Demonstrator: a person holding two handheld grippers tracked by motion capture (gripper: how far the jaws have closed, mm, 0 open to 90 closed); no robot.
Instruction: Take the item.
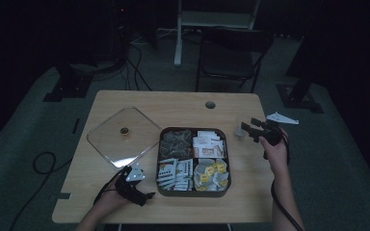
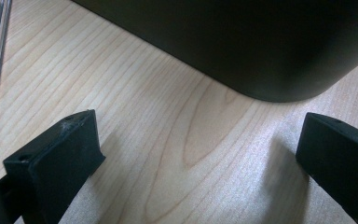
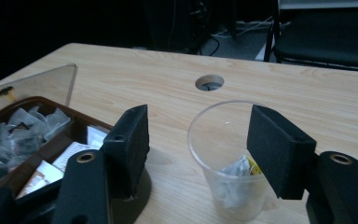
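Two grippers out, one per hand. Right gripper (image 1: 248, 129) sits at the far-right part of the table (image 1: 183, 101), jaws wide apart w/ nothing clamped. In the right gripper view (image 3: 198, 140) a clear plastic cup (image 3: 228, 158) stands upright between the jaws and a bit beyond them; can't tell if either pad touches it. Cup holds a small sachet (image 3: 240, 170) at the bottom, white w/ a bit of yellow. In the high view the cup (image 1: 239, 135) is just right of the box's far-right corner, standing on the table, apart from the box.

Left gripper (image 1: 147, 196) lies low at the near-left, by the box's near-left corner; jaws spread, nothing between them. In the left gripper view (image 2: 196, 154) bare wood shows between the pads, w/ the dark box wall (image 2: 242, 42) close ahead, not touching.

Box (image 1: 160, 159) is dark, square, 4 compartments: grey-ish tea bags far-left, white/red packets far-right, white packets near-left, round yellow-label pods near-right. Clear lid (image 1: 123, 137) w/ a small knob lies flat on the table left of the box, its edge just beside the box.
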